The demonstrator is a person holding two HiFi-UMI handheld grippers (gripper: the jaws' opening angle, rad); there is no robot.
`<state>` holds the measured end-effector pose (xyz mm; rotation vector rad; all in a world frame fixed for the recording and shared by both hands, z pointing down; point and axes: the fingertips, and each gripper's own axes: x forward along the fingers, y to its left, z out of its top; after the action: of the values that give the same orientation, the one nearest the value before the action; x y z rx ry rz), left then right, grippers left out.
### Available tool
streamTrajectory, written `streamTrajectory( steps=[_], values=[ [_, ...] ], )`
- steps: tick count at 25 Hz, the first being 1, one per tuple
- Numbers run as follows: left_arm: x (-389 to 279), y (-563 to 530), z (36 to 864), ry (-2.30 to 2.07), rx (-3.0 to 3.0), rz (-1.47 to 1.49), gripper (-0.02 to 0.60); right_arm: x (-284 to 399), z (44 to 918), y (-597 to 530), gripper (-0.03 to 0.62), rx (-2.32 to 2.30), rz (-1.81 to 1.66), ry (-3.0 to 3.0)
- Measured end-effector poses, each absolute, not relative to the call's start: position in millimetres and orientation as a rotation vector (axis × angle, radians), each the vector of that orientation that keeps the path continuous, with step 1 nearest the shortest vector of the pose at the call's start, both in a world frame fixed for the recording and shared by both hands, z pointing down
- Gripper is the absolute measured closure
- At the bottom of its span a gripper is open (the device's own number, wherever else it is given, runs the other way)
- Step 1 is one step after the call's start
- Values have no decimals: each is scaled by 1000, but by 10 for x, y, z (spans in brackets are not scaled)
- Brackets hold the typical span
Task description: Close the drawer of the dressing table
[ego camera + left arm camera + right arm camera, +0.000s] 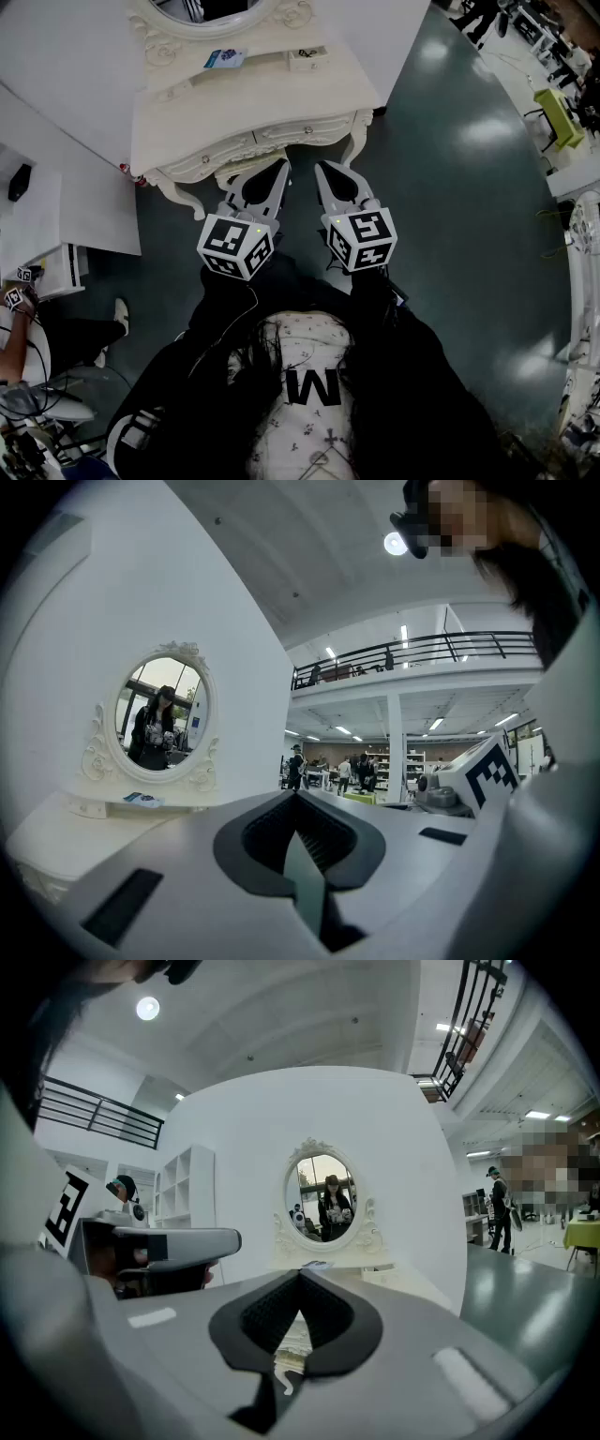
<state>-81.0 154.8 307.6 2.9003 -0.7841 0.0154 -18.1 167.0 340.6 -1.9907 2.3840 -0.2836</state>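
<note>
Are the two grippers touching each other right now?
Apart. The head view shows a clear strip of floor between the left gripper and the right gripper.

Open floor on the right, white panels closing the back and left.
The surface [187,117] backs onto white panels [56,84], which also run along its left. A card [225,58] and a small box [307,59] lie near the back edge, and the front half is bare. The left gripper [282,167] and right gripper [322,169], fingers together, crowd the middle of the front edge between the curved legs [183,199]. The dark floor [469,216] off the front right corner lies open.
</note>
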Motion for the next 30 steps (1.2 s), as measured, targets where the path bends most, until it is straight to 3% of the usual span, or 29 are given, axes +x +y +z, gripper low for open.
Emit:
streamTrajectory(
  steps=[17, 30],
  values=[
    [-870, 1538, 3157, -819, 2879, 47, 581, -128, 3463, 1609, 585, -1953, -345, 2330],
    [-633, 859, 3336, -744, 2869, 96, 581, 156, 3629, 992, 585, -2033, -420, 2268]
  ],
)
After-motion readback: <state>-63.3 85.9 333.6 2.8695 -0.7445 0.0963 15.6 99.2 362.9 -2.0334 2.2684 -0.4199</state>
